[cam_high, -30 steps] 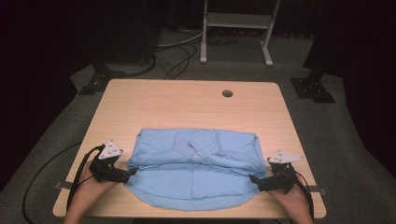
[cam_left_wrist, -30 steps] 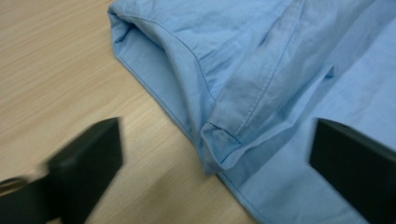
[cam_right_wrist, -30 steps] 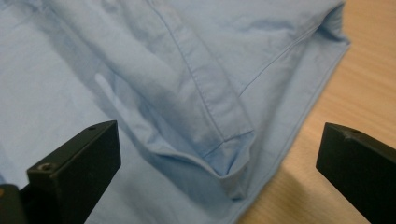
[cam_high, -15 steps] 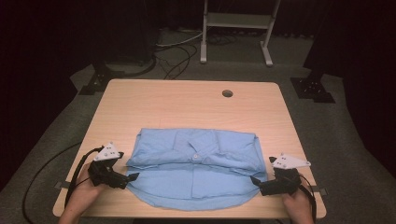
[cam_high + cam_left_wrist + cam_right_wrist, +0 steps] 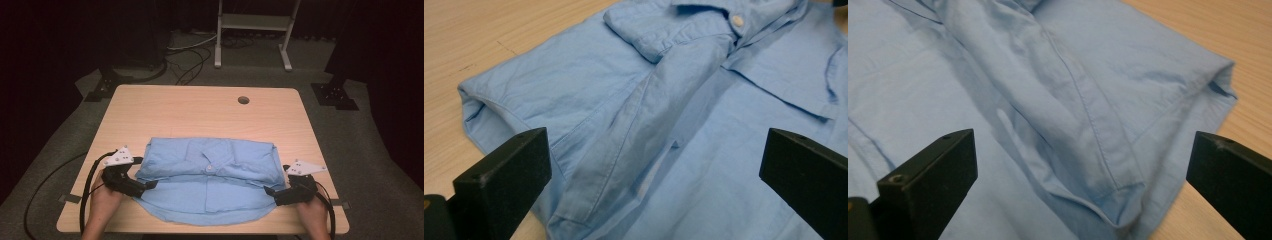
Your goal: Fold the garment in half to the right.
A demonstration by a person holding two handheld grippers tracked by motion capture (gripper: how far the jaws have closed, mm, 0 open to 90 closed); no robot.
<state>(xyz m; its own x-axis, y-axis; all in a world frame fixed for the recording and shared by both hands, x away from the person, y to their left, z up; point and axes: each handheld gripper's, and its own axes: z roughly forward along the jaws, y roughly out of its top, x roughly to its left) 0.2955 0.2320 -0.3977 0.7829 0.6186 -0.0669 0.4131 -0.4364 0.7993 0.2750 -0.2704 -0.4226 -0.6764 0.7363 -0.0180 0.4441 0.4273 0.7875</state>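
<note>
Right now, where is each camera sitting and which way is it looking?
High view: above the person's side, looking forward and down at the table and blue shirt; both hands, left gripper and right gripper show.
Left gripper view: rides the left gripper, facing the shirt's button; open jaws show.
Right gripper view: rides the right gripper, facing the shirt's folded edge; open jaws show.
All share the shirt.

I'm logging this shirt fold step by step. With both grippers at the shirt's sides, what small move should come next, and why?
Probably ease both grippers inward and close on the near hem corners. The left gripper and right gripper are open, one at each side of the shirt, holding nothing. The upper part is already folded, while the curved hem still lies flat towards the table edge.
</note>
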